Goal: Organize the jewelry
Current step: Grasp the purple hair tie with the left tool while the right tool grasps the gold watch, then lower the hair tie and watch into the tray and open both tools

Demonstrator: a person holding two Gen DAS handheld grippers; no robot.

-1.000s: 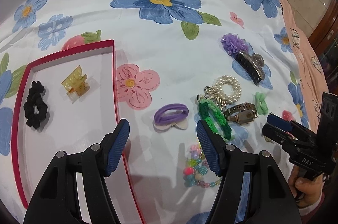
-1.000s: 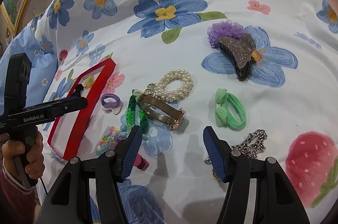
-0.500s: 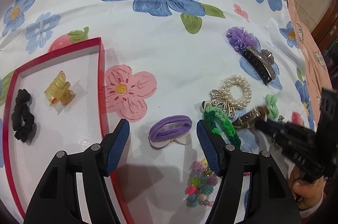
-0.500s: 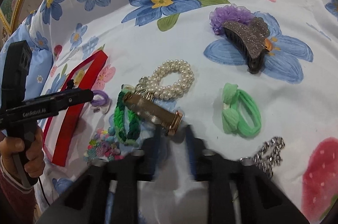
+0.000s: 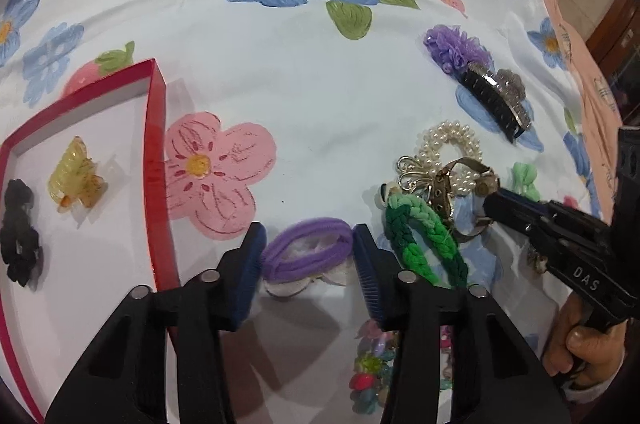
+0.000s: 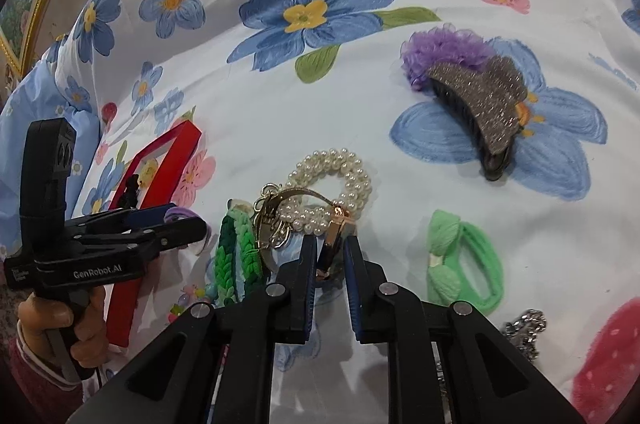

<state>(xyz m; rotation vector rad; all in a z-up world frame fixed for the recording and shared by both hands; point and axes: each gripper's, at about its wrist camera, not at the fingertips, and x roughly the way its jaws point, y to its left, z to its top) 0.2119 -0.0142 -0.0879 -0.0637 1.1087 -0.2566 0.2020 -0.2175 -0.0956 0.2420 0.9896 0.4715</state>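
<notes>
A red tray (image 5: 157,160) at left holds a yellow claw clip (image 5: 76,175) and a black scrunchie (image 5: 18,232). My left gripper (image 5: 308,248) has closed in around a purple hair tie (image 5: 306,254) on the floral sheet, its pads touching both ends. My right gripper (image 6: 331,256) is shut on a gold metal bracelet (image 6: 334,244), lifting one end; it also shows in the left wrist view (image 5: 460,180). A pearl bracelet (image 6: 332,180) and a green braided band (image 6: 236,256) lie against it.
A purple flower clip (image 6: 444,52) and glitter claw clip (image 6: 480,104) lie far right. A green bow tie (image 6: 460,264) and silver chain (image 6: 524,328) sit to the right. Coloured beads (image 5: 372,364) lie near the left gripper. The bed edge is at right.
My left gripper moved forward and narrowed onto the purple hair tie. My right gripper advanced, closed on the gold bracelet and tilted it up.
</notes>
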